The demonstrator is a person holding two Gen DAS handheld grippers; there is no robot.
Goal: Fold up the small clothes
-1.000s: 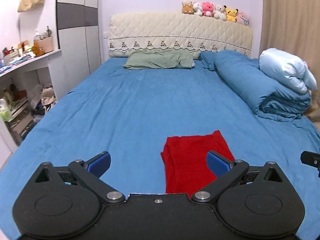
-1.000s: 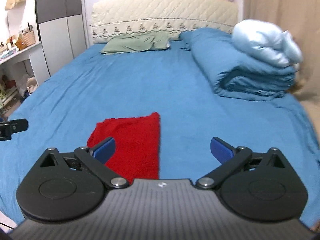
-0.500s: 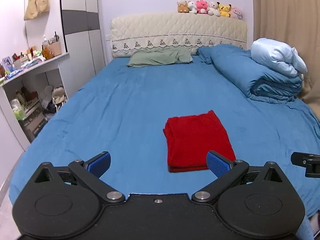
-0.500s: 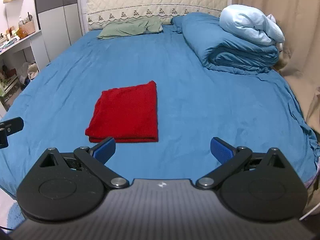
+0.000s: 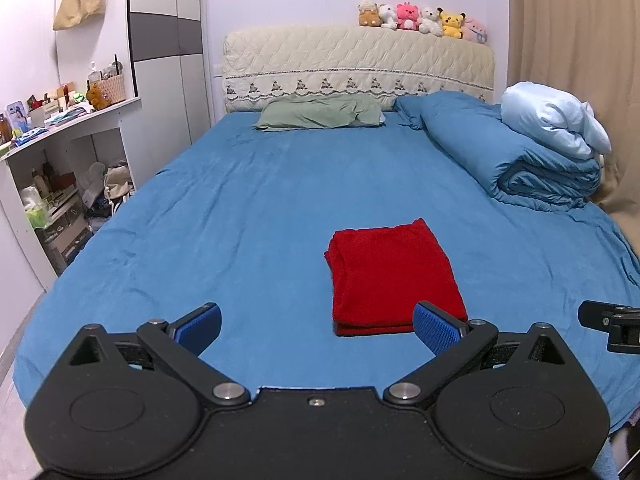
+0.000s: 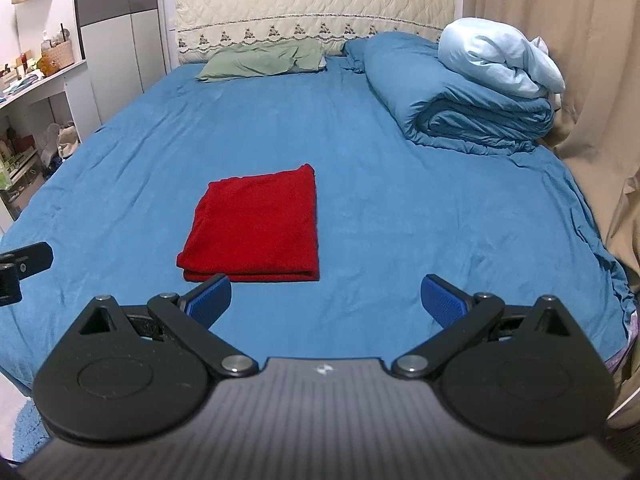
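**Red garment folded on bed, both grippers empty and clear of it**

Left gripper point(image 5: 316, 326): jaws spread wide, nothing between them, held above the near edge of the bed point(image 5: 240, 208). Right gripper point(image 6: 326, 298): same, jaws wide, empty, also over the near bed edge. Neither touches cloth.

Task item: red folded garment point(image 6: 256, 226) lies flat on the blue sheet, near the foot of the bed, roughly centred between the two grippers. In the left wrist view it sits just past the right finger pad point(image 5: 438, 326). Rectangular, edges mostly aligned, stacked layers visible at the near edge.

Step, as a judgement: fold looks finished for this piece; hands are off and clear. Next move likely needs either a new garment brought in or a small tidy of the near layered edge. No other unfolded clothing visible on the bed.

Containers: wicker basket point(image 5: 110, 88) on the white shelf point(image 5: 80, 120) at left, holds bottles or similar, too small to tell. Lower shelf compartments hold mixed clutter, unclear.

Elsewhere: green pillow point(image 5: 320, 116), rolled blue duvet point(image 5: 512, 160) with light blue quilt point(image 5: 552, 120) on top, plush toys point(image 5: 420, 20) on the headboard.
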